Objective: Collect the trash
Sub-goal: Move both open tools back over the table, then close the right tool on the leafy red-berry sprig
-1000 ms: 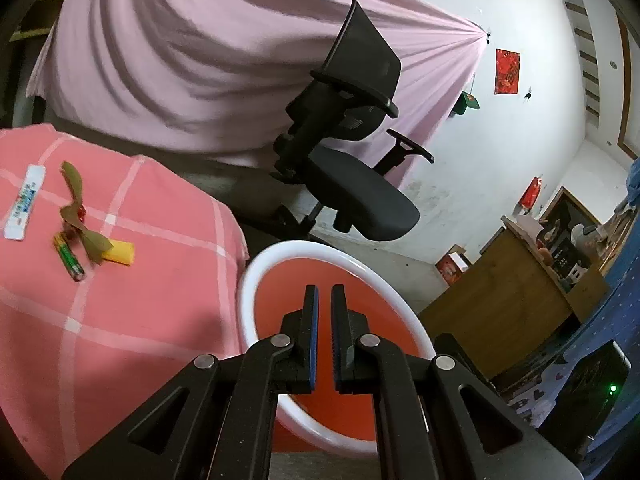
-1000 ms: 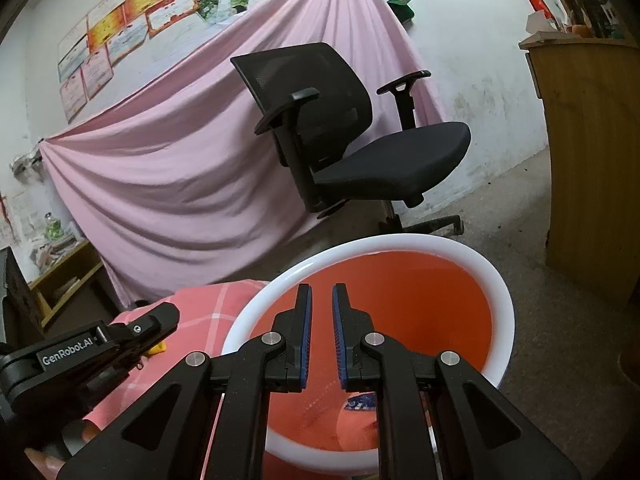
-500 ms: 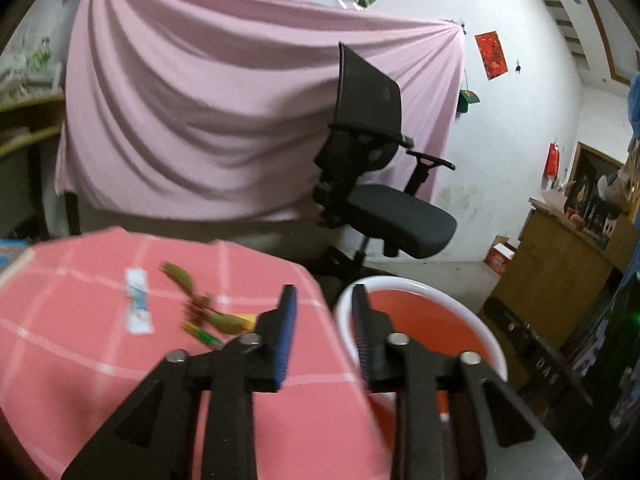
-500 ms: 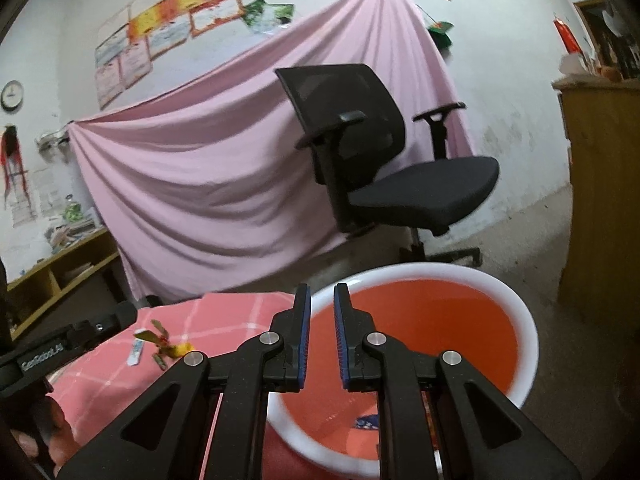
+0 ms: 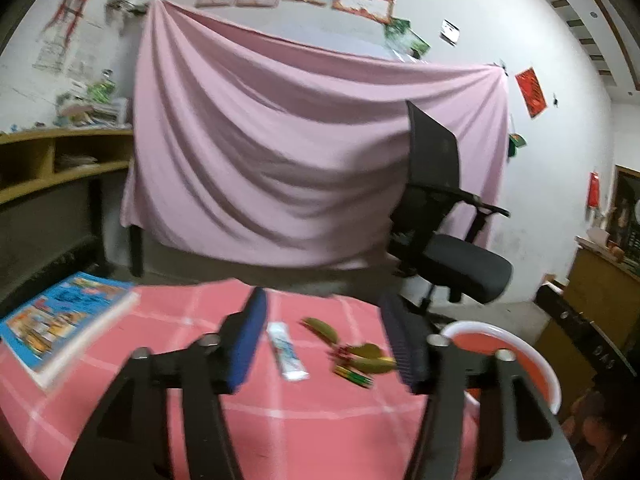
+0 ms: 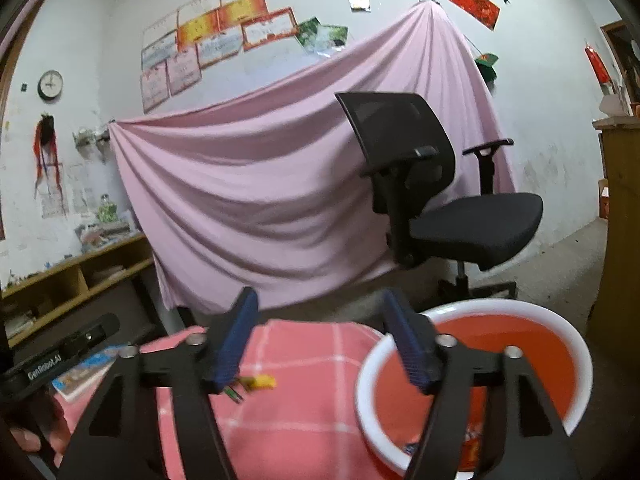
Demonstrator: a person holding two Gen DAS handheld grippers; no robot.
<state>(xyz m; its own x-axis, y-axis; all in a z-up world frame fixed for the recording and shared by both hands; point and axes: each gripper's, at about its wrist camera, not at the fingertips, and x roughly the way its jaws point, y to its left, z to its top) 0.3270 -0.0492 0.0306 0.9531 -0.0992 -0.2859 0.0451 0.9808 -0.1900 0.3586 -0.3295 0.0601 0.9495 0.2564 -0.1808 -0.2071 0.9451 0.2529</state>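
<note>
Trash lies on the pink checked tablecloth (image 5: pixel 304 432): a white wrapper (image 5: pixel 287 351), a green-yellow leafy scrap (image 5: pixel 362 354) and a green lighter (image 5: pixel 354 377). My left gripper (image 5: pixel 324 344) hovers just short of them, its jaws opening with nothing between them. The orange bin with a white rim (image 6: pixel 500 364) stands right of the table, some scraps lying at its bottom. My right gripper (image 6: pixel 328 344) is above the table edge and the bin, its jaws opening and empty. In the right wrist view a yellow scrap (image 6: pixel 262 382) and the lighter (image 6: pixel 233 394) show below the left finger.
A colourful book (image 5: pixel 60 326) lies on the table's left side. A black office chair (image 6: pixel 440 200) stands behind the bin before a pink hanging sheet (image 6: pixel 260 200). Wooden shelves (image 5: pixel 48 164) line the left wall. A wooden cabinet (image 6: pixel 622 240) stands at the right.
Both grippers went from shut to wide apart. The left swung from over the bin toward the trash on the table. The right rose and shifted left, away from over the bin.
</note>
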